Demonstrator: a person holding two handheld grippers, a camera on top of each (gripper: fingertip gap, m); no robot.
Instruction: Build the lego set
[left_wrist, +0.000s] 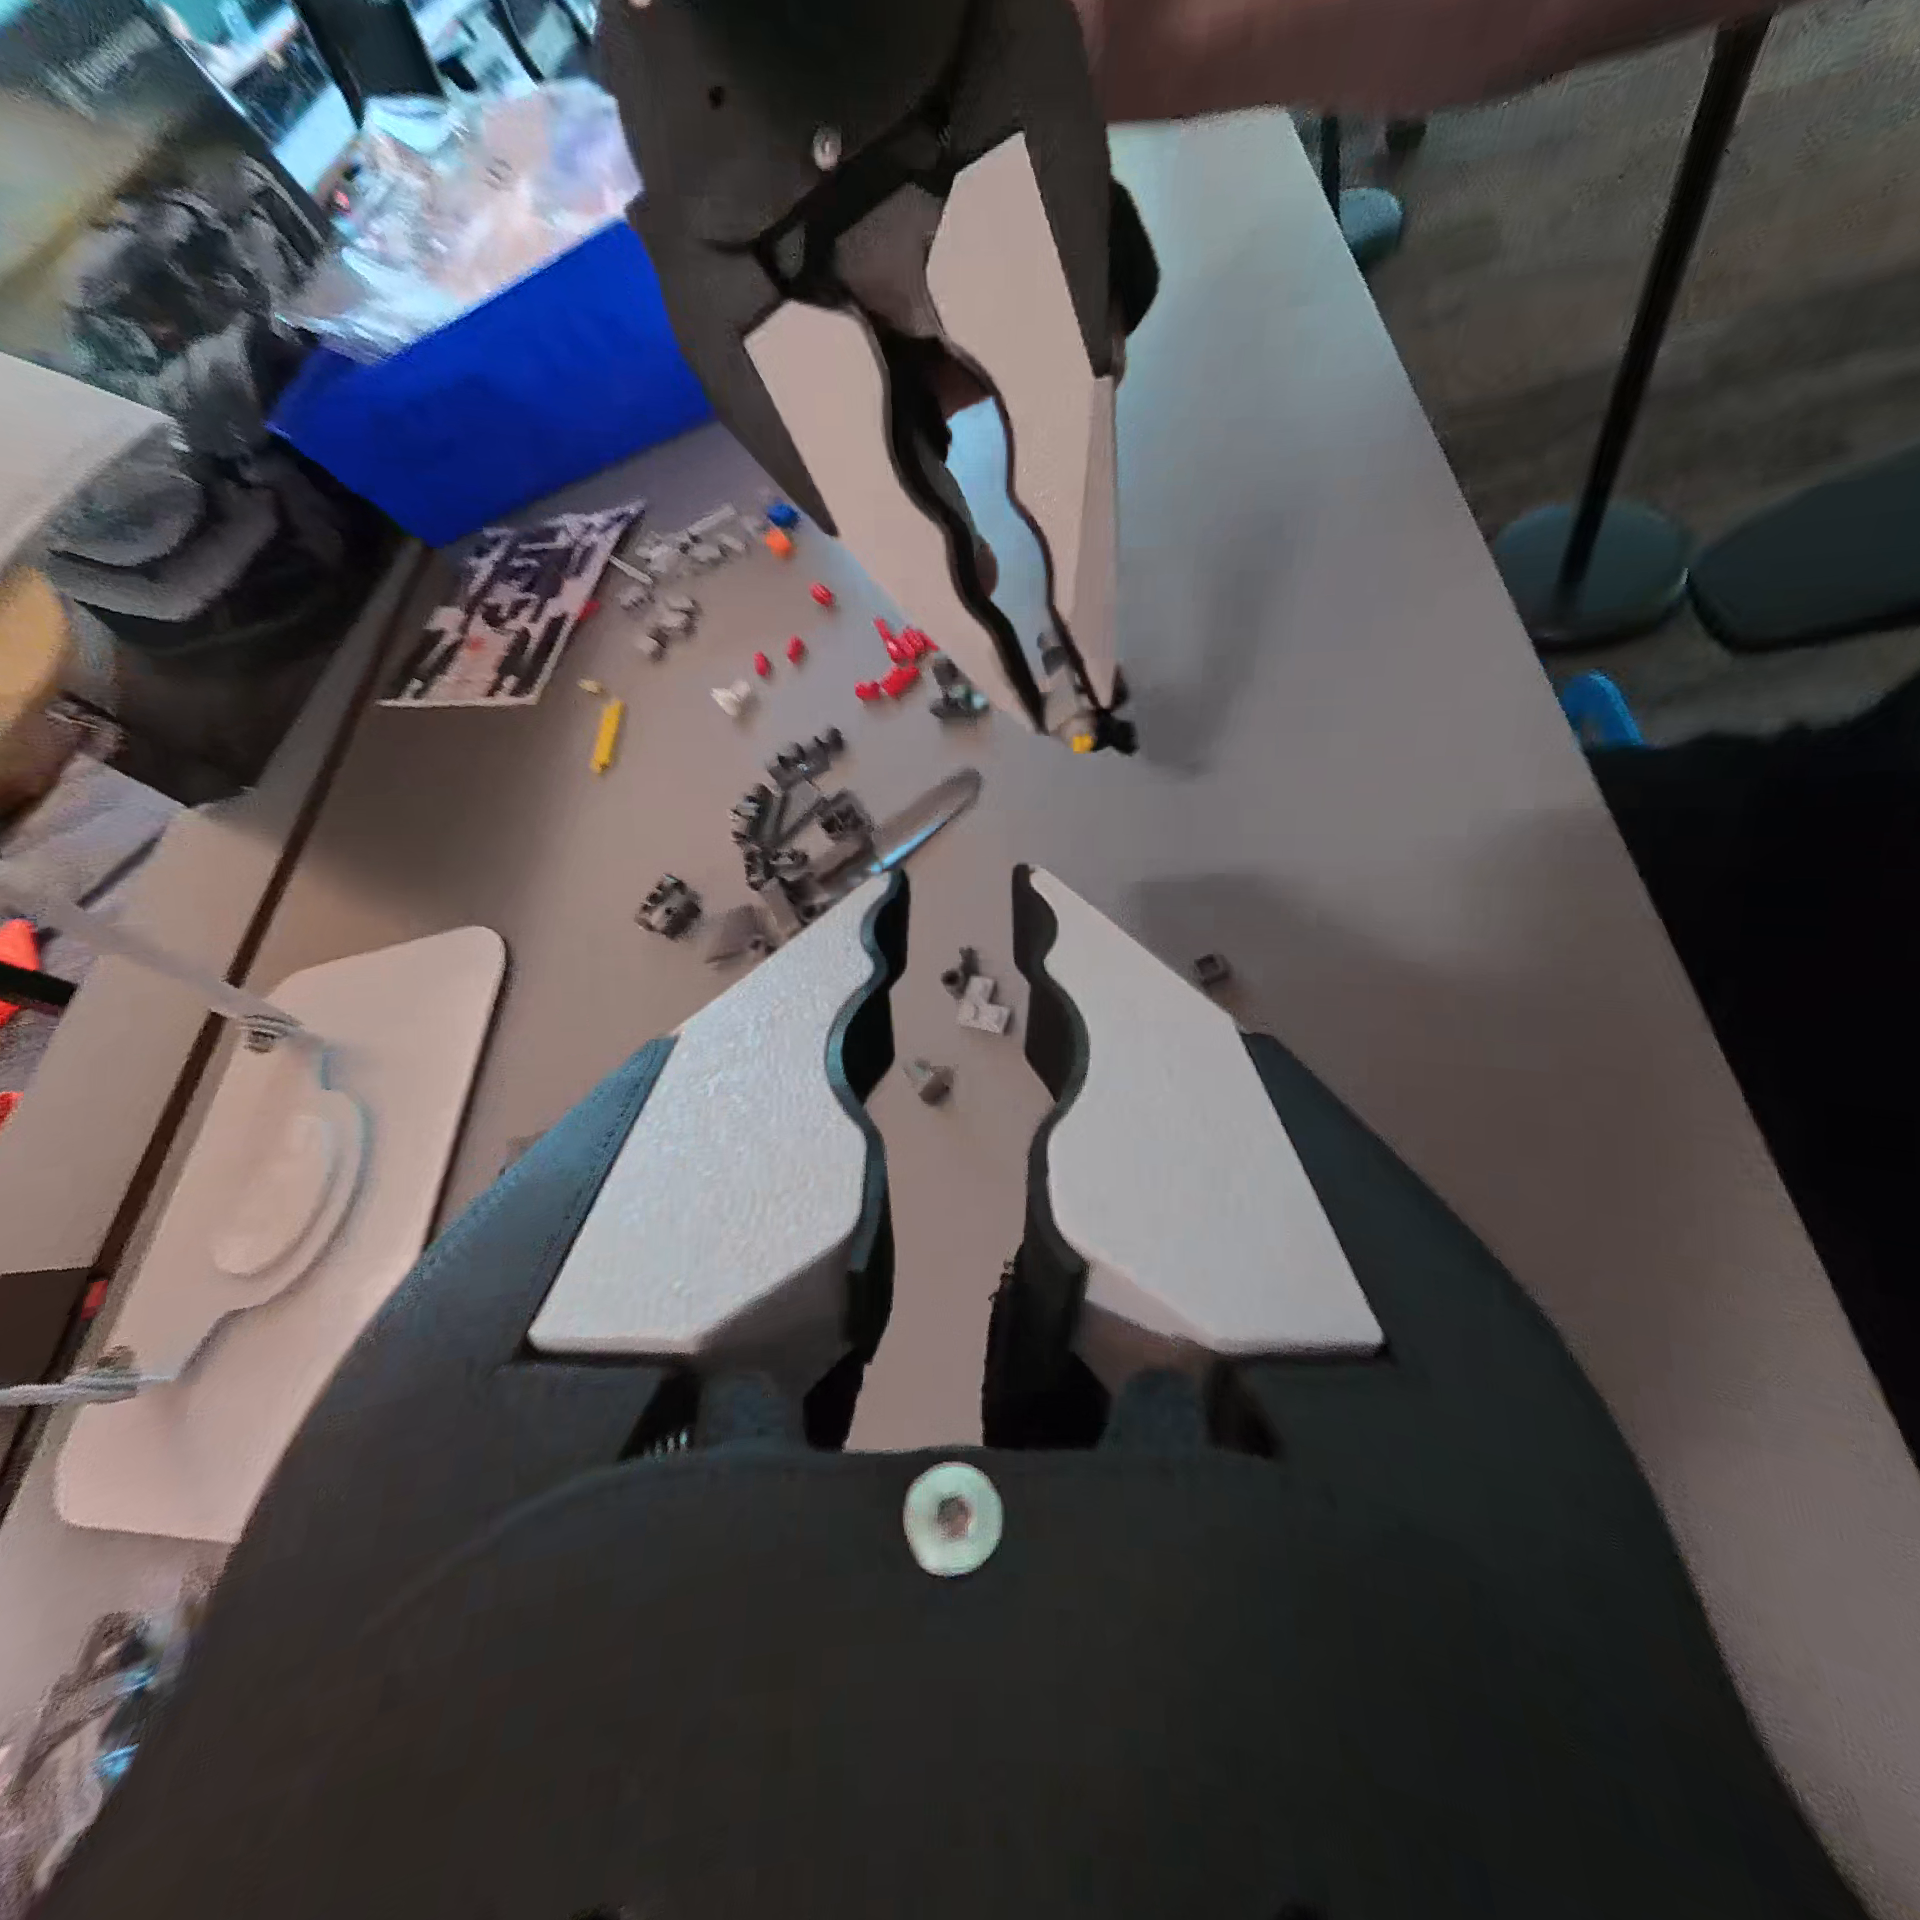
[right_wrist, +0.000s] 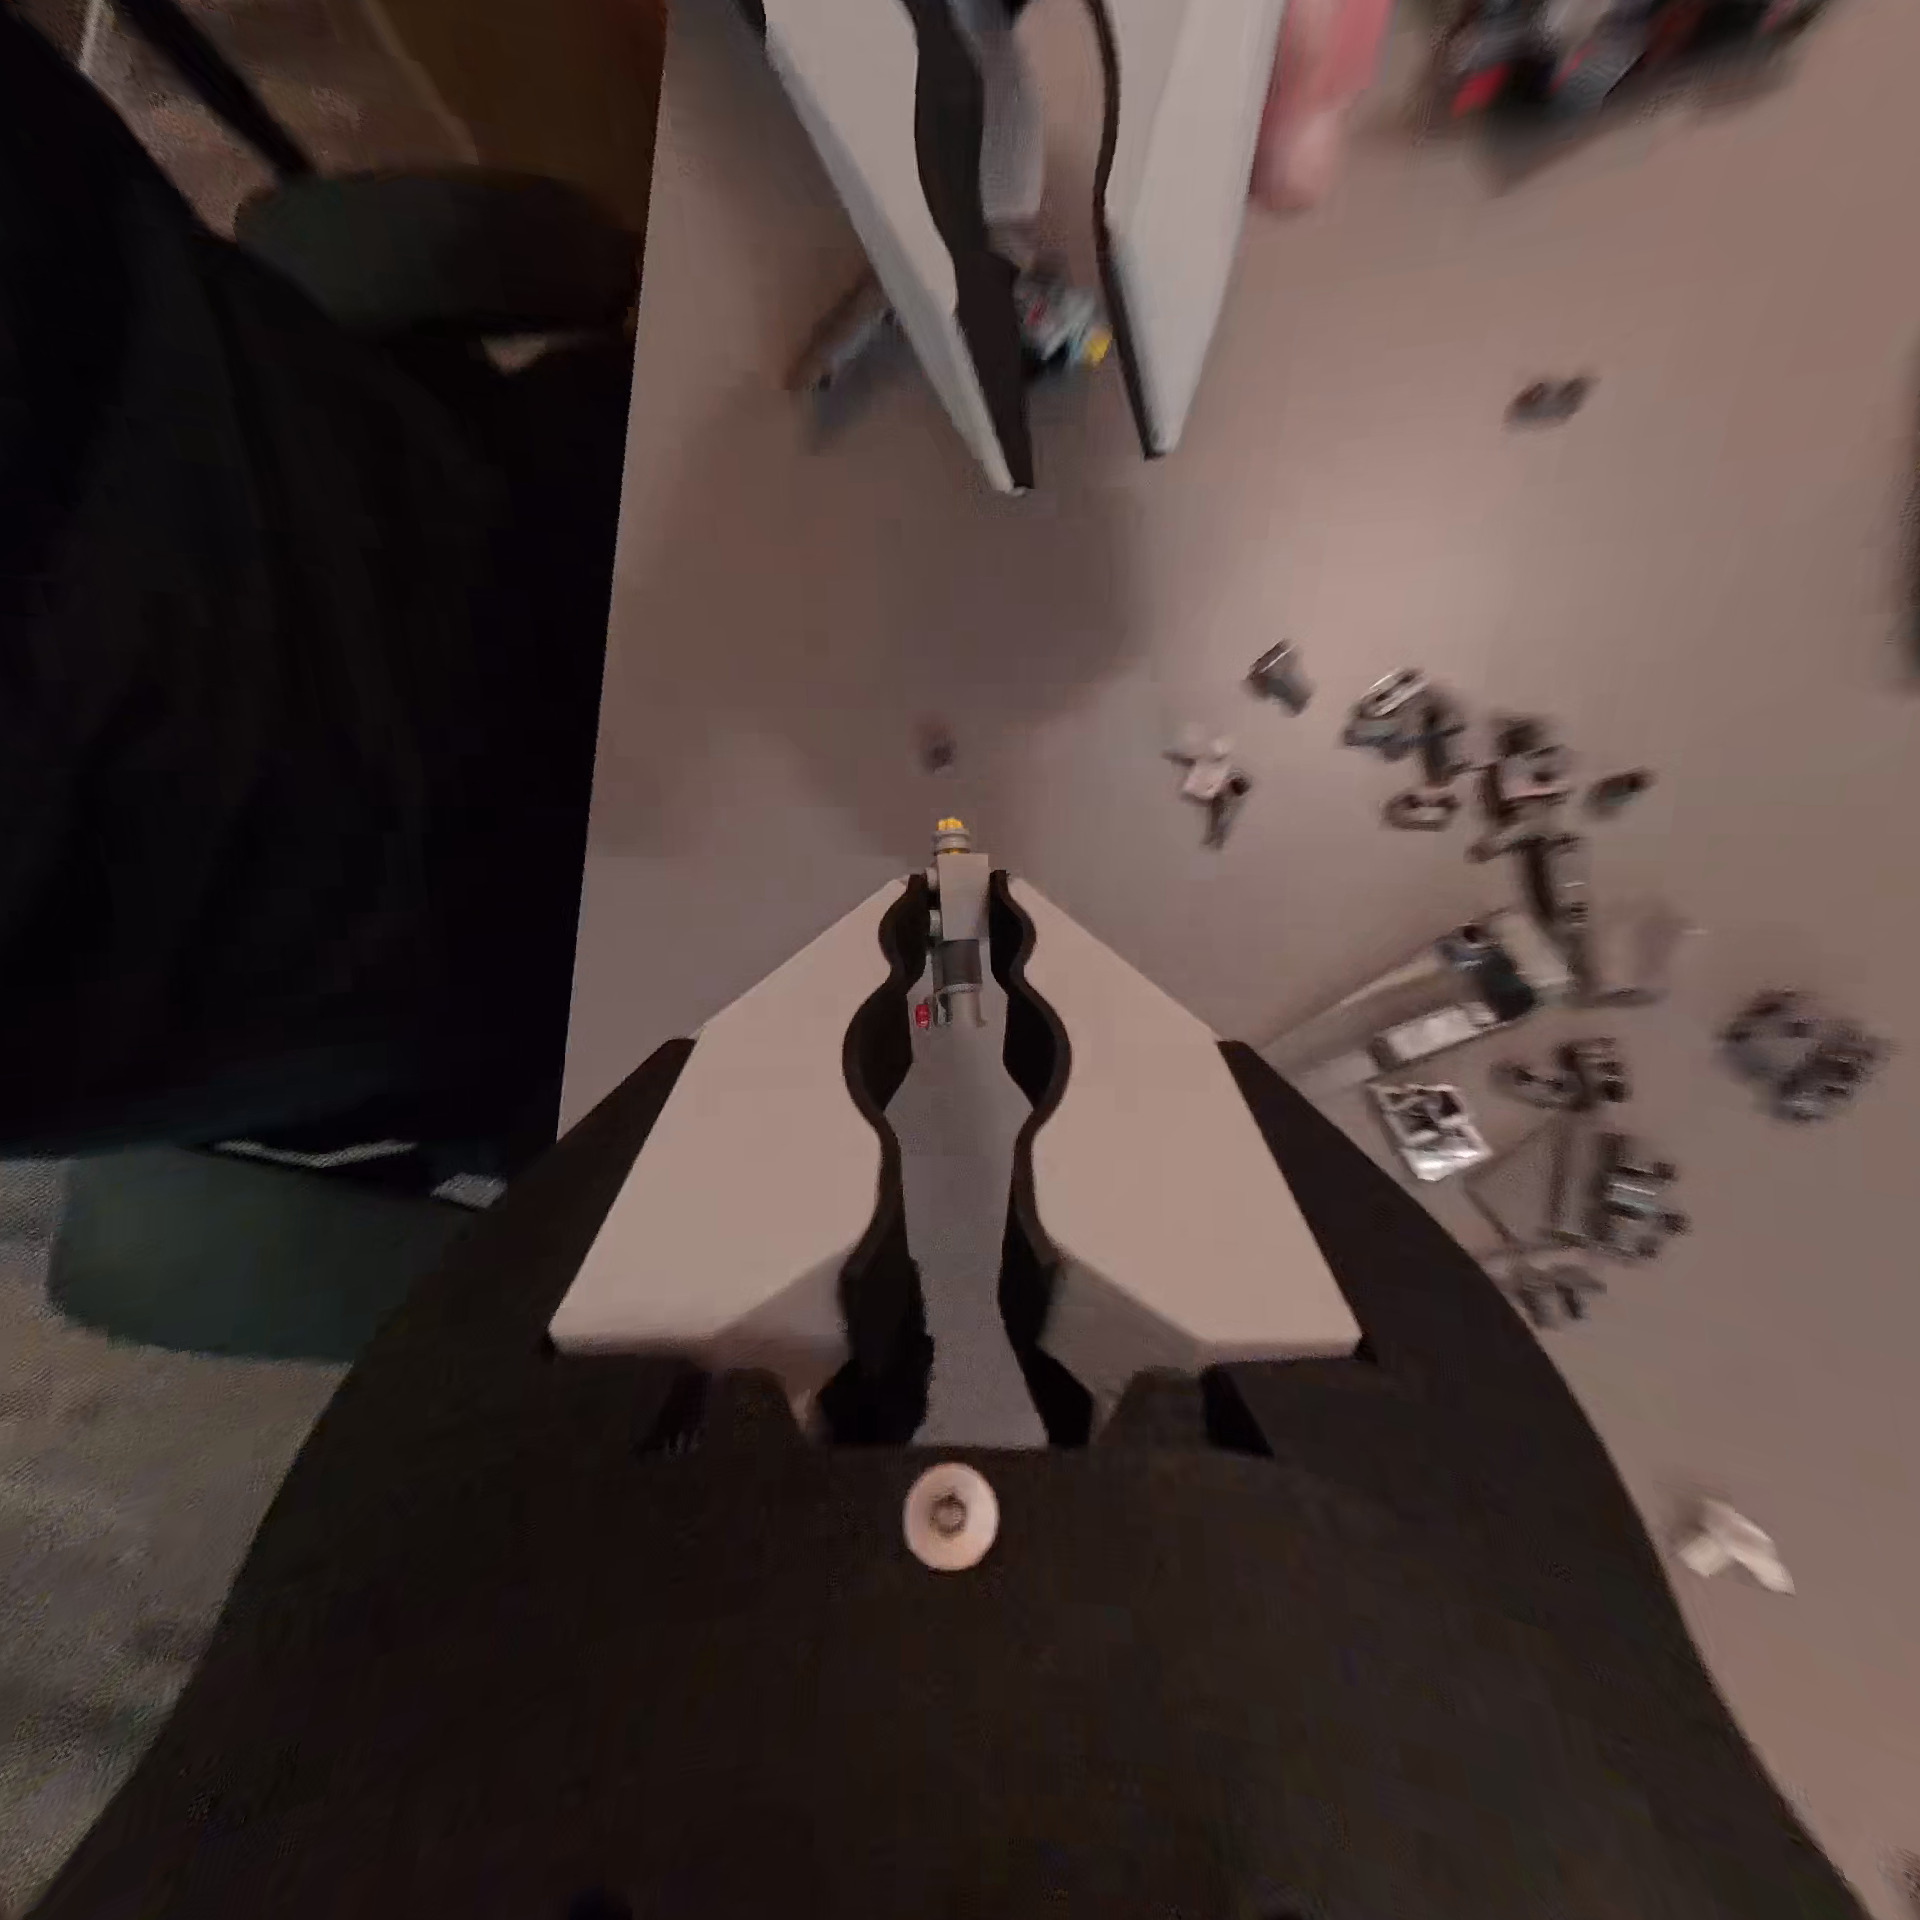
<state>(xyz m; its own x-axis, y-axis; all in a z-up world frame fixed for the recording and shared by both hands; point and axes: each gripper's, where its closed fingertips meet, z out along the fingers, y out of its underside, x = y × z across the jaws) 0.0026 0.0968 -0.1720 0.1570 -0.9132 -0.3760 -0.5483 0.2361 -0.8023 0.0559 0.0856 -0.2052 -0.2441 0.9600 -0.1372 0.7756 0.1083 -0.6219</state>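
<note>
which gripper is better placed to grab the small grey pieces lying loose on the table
Probably the left gripper: its jaws are open with nothing in them, right above the small grey pieces. The right gripper is already clamped on a small grey assembly with a yellow tip.

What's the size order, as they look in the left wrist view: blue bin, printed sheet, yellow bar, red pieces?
Largest to smallest, as seen:
1. blue bin
2. printed sheet
3. yellow bar
4. each of the red pieces

The bin sits farthest from the camera, so its lead is safe.
</note>
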